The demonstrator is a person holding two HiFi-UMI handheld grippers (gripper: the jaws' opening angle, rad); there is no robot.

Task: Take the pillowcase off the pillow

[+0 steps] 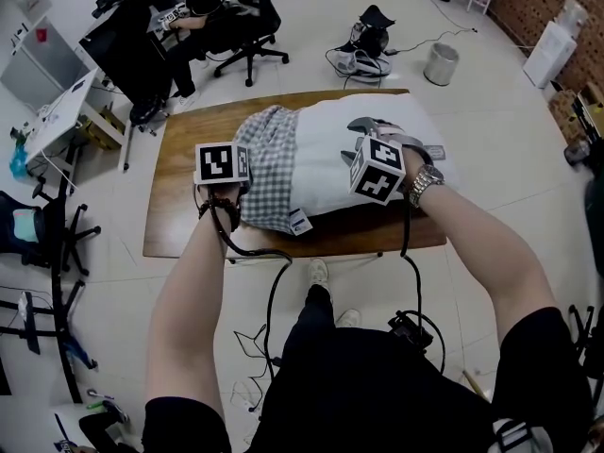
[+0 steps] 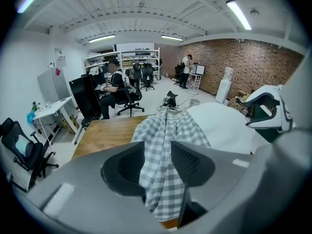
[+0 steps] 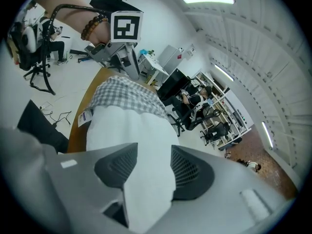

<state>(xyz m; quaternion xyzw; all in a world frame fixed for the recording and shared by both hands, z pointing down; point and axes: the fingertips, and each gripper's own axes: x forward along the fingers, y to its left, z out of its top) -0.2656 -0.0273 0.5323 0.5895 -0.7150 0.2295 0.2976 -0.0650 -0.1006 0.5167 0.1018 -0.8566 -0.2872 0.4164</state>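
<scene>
A white pillow (image 1: 326, 159) lies on the wooden table (image 1: 184, 173), its left end still in a grey-checked pillowcase (image 1: 269, 159) that is bunched up there. My left gripper (image 1: 243, 179) is at the near left end, shut on a fold of the checked cloth (image 2: 168, 130), which fills the gap between its pads (image 2: 158, 165). My right gripper (image 1: 361, 132) sits over the bare right part, shut on the white pillow (image 3: 131, 130) that runs between its jaws (image 3: 153, 167). In the right gripper view the left gripper (image 3: 124, 62) stands beyond the pillowcase (image 3: 126, 94). A small tag (image 1: 300, 222) hangs at the near edge.
Beyond the table are a black office chair (image 1: 250, 50), a seated person at a desk (image 1: 203, 3), a bag on the floor (image 1: 363, 41) and a metal bin (image 1: 441, 62). Cables (image 1: 274, 291) trail from the grippers down by my feet. More chairs stand at the left (image 1: 47, 234).
</scene>
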